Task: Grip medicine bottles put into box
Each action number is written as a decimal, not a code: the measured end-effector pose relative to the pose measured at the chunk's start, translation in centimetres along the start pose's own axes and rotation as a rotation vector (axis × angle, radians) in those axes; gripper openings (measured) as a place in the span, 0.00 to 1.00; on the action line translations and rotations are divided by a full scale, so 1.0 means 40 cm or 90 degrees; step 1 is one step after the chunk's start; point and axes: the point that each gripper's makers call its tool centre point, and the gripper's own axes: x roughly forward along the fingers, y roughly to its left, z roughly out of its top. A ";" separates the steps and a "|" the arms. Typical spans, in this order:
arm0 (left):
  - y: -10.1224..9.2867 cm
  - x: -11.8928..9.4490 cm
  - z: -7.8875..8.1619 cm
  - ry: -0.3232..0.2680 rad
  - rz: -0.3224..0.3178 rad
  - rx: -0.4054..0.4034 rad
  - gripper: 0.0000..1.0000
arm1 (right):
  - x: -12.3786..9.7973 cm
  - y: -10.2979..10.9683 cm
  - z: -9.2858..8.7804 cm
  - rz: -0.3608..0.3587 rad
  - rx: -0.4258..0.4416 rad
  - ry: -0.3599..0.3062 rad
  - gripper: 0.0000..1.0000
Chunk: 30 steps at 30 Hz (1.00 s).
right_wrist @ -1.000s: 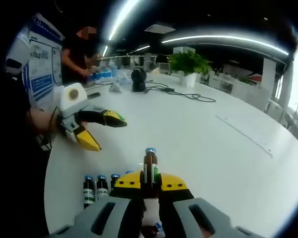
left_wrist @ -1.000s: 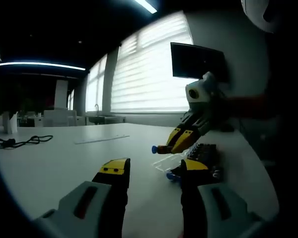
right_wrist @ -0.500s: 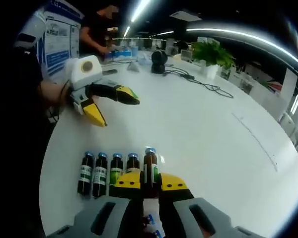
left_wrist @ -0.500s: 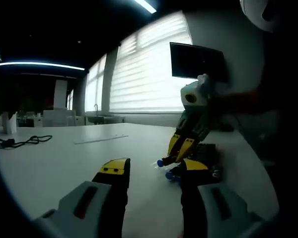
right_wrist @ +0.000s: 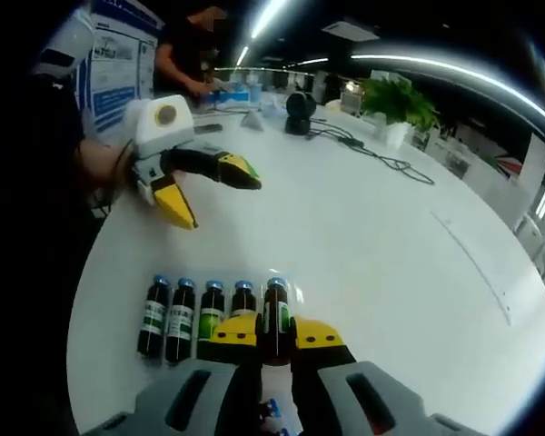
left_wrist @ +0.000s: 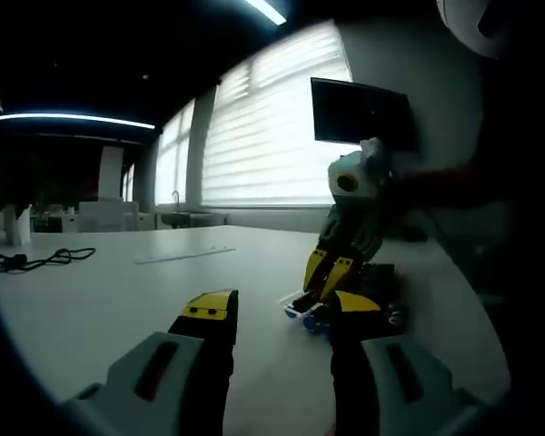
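The right tongs (right_wrist: 264,338) were clenched on a brown medicine bottle (right_wrist: 275,309), set at the end of a row of four bottles (right_wrist: 193,309) on the white desk (right_wrist: 372,236). The left tongs (right_wrist: 204,182) hung released nearby. Letting go off-square could probably tip the bottle into its neighbour and topple the row.

5 medicine bottles (right_wrist: 213,312) in a near row on 1 white table (right_wrist: 372,245); 2 grippers, left gripper (right_wrist: 204,186), right gripper (right_wrist: 274,334); 1 plant (right_wrist: 398,103) far right.
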 end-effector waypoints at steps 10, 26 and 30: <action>-0.004 0.001 0.001 0.000 -0.001 0.001 0.33 | -0.024 -0.006 0.034 -0.010 0.016 -0.038 0.12; -0.004 0.001 0.003 -0.002 0.000 0.001 0.33 | -0.040 -0.028 -0.032 -0.018 0.083 -0.042 0.00; -0.002 -0.001 0.002 -0.001 0.000 0.002 0.33 | -0.038 -0.029 -0.034 -0.015 0.096 -0.048 0.00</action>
